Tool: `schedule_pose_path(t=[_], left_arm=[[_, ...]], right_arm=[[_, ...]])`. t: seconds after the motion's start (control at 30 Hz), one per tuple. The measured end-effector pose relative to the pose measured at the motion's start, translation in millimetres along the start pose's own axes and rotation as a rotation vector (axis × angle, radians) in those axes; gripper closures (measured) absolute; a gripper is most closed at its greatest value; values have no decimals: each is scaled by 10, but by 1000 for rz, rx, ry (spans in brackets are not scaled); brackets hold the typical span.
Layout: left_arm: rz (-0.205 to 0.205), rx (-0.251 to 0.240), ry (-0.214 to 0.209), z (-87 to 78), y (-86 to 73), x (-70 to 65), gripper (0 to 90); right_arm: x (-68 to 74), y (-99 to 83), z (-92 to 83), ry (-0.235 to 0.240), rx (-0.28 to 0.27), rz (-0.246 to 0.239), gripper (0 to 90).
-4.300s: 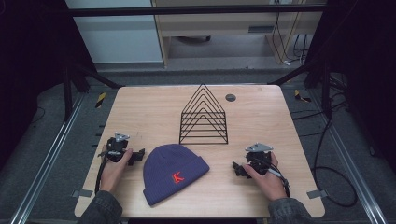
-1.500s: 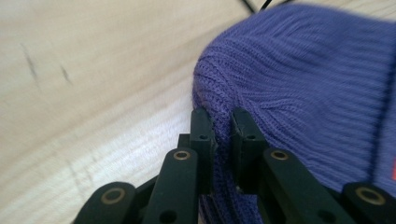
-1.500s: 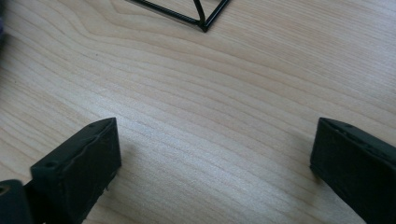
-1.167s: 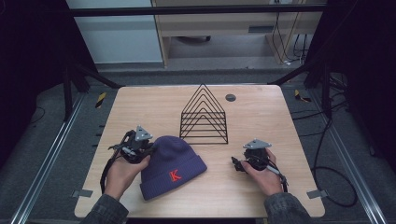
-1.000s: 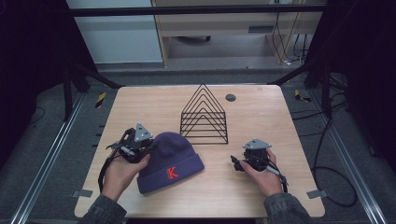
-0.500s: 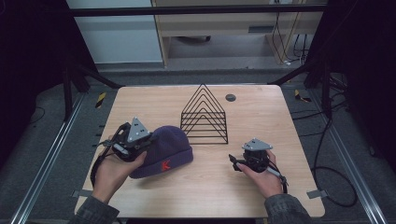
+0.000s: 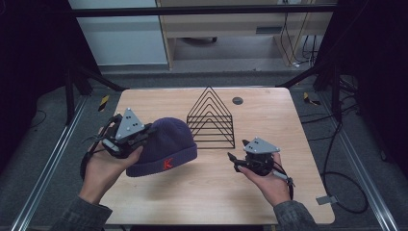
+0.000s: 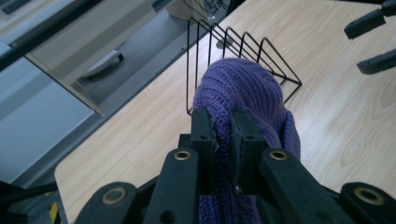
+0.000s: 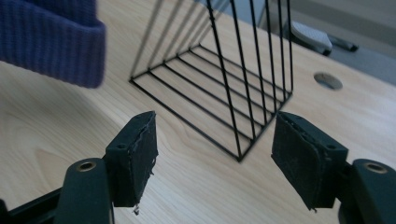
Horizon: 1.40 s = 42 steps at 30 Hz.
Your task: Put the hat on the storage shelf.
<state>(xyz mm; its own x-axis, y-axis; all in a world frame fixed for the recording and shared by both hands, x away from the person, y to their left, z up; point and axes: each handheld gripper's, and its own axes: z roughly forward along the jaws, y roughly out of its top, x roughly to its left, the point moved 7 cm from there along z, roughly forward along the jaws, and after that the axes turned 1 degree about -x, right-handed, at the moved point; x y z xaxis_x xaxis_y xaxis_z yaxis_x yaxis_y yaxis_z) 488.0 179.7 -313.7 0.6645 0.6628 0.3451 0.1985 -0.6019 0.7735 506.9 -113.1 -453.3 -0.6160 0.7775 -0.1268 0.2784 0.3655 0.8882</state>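
Hat left, rack middle, on the table.
We see the beanie (image 7: 163, 144) left of the wire rack (image 7: 210, 118), the table hole (image 7: 237, 100) behind the rack.

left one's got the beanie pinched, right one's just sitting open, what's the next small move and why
Probably bring the right hand-held gripper, whose jaws stand open on nothing, over to the free cuff of the purple beanie. The left hand-held gripper pinches the knit at one edge, so the hat hangs lopsided beside the black wire rack; a second grip would likely steady it.
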Motion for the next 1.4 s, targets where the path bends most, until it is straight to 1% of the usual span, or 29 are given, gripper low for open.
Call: schedule_pose_path(t=[0.03,0.07,0.1,0.13,0.17,0.23,0.33,0.4,0.5,0.53,0.57,0.6,0.67,0.77,0.83,0.87,0.9,0.93,0.97,1.03,1.07,1.17,1.23,1.33,1.37,1.4], left_arm=[[0,-9,3,-18,33,11,810],[4,-16,2,-42,72,29,809],[4,-31,0,-65,128,46,809],[4,-31,0,-65,128,46,809],[13,-31,0,-82,161,58,809],[25,-38,-2,-95,212,66,809],[46,-46,-7,-120,285,63,809],[51,-59,-19,-138,337,50,808],[79,-70,-34,-162,425,25,807],[83,-76,-37,-170,447,17,807],[83,-76,-37,-170,447,17,807],[90,-84,-42,-187,473,10,807],[89,-103,-53,-207,514,-7,806],[103,-116,-64,-225,570,-35,805],[115,-118,-65,-230,593,-46,805],[117,-121,-70,-232,605,-55,805],[121,-122,-75,-233,613,-62,805],[125,-125,-77,-229,627,-74,804],[135,-127,-81,-223,638,-90,804],[140,-128,-81,-223,644,-97,804],[146,-126,-81,-231,647,-99,804],[150,-132,-80,-243,654,-95,804],[139,-141,-94,-250,656,-105,804],[139,-147,-96,-243,656,-101,804],[131,-150,-101,-233,657,-99,804],[125,-151,-105,-219,662,-96,804]], right_arm=[[0,0,0,0,0,0,320],[36,52,-15,10,-9,-8,324],[127,157,-40,35,-21,-26,333],[127,157,-40,35,-21,-26,333],[158,189,-46,44,-24,-31,341],[255,273,-55,75,-30,-44,357],[364,383,-51,115,-38,-56,372],[410,458,-44,127,-42,-72,378],[461,587,-29,171,-43,-72,383],[471,601,-22,181,-41,-74,376],[471,601,-22,181,-41,-74,376],[483,611,-12,193,-36,-73,366],[525,627,12,227,-31,-75,338],[530,622,85,244,-20,-84,299],[511,620,130,255,-11,-66,281],[508,629,145,272,-16,-57,281],[508,629,145,272,-16,-57,281],[499,632,167,283,-11,-55,284],[493,632,174,282,-7,-57,288],[486,638,184,283,-8,-58,293],[478,646,194,293,-6,-56,308],[475,644,199,295,3,-72,308],[466,653,200,313,4,-71,311],[464,663,201,321,6,-70,314],[466,673,205,327,9,-62,327],[471,680,211,331,13,-64,335]])
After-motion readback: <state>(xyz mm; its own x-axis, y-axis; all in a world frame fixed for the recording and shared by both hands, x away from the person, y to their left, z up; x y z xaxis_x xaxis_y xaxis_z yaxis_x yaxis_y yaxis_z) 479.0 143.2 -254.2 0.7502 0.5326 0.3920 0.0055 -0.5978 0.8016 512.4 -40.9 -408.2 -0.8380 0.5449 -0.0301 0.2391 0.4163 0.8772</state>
